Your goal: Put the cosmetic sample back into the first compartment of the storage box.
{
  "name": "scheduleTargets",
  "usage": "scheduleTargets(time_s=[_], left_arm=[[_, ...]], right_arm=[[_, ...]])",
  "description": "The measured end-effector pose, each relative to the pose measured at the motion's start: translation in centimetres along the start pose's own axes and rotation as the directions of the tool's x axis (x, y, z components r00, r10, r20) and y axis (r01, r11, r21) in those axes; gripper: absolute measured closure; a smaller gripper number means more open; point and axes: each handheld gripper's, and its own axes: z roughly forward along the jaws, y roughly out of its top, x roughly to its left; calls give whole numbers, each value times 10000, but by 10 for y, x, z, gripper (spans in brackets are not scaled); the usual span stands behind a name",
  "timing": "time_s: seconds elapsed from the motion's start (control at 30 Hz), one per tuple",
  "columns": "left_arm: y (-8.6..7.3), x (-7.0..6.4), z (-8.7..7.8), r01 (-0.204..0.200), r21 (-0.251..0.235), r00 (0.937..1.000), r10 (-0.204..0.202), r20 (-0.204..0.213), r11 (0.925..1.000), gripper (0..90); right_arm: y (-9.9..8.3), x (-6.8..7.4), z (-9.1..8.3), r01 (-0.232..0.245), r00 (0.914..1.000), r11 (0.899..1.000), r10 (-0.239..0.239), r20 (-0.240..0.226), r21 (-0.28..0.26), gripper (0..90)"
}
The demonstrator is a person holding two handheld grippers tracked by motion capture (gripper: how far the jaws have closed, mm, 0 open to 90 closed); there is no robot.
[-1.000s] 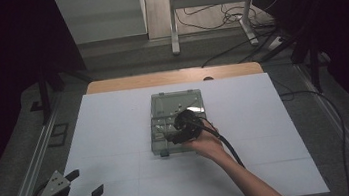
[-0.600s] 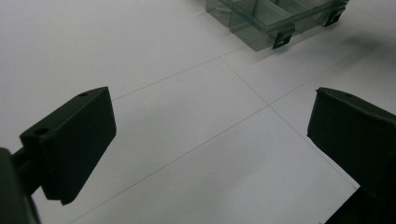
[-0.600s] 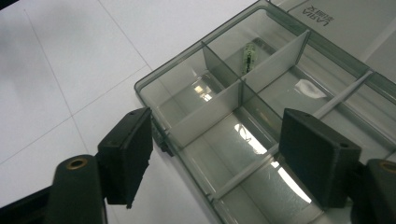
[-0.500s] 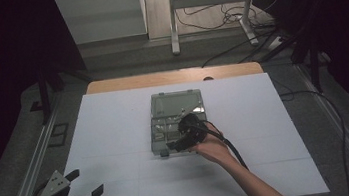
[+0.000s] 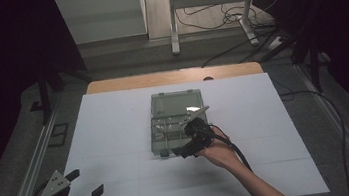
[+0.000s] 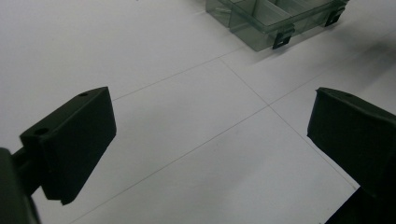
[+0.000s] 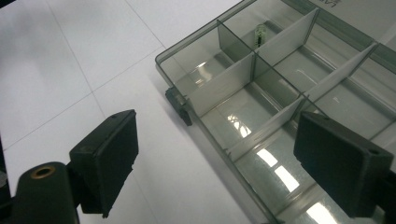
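High view: a clear compartment box (image 5: 178, 120) lies open near the middle of the white table sheet (image 5: 116, 130), its lid folded flat toward the far side. The right gripper (image 5: 181, 151) sits at the box's near right corner, held by the person's right hand (image 5: 219, 153), with its cable trailing back along the forearm. Its jaws stand wide apart and hold nothing. Right gripper view: one jaw hangs over the bare sheet just outside the box, the other over the compartments, so the near wall of the box (image 7: 219, 149) lies between them; whether either jaw touches the box cannot be told. A dark latch tab (image 7: 180, 105) projects from that wall. Grey dividers (image 7: 224, 84) split the tray into cells, and a small pale item (image 7: 259, 32) rests in a far cell, too small to identify. The left gripper (image 5: 85, 184) is at the near left corner of the sheet, well apart from the box, jaws spread and empty. Left gripper view: only sheet lies between its jaws, with the box (image 6: 275, 18) far ahead.
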Motion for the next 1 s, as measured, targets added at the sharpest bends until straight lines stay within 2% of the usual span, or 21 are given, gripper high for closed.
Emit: scheduleTargets(time_s=[0.17,0.37,0.63,0.9,1.0], left_arm=[[0,0,0,-6,11,10000,6,-9,10000,17],[0,0,0,-8,12,10000,8,-8,10000,17],[0,0,0,-21,24,10000,21,-10,10000,17],[0,-1,1,-45,35,10000,45,-17,10000,17],[0,-1,1,-40,26,10000,40,-16,10000,17]], right_arm=[[-1,1,-5,-37,9998,9999,35,-187,-114,146],[-5,4,-16,78,10000,9995,-80,-41,-311,139],[-13,4,-29,-311,9991,9985,298,-304,-442,156],[-20,3,-36,-374,9992,9982,367,-144,-462,138],[-25,2,-40,-431,9990,9978,425,-125,-502,98]])
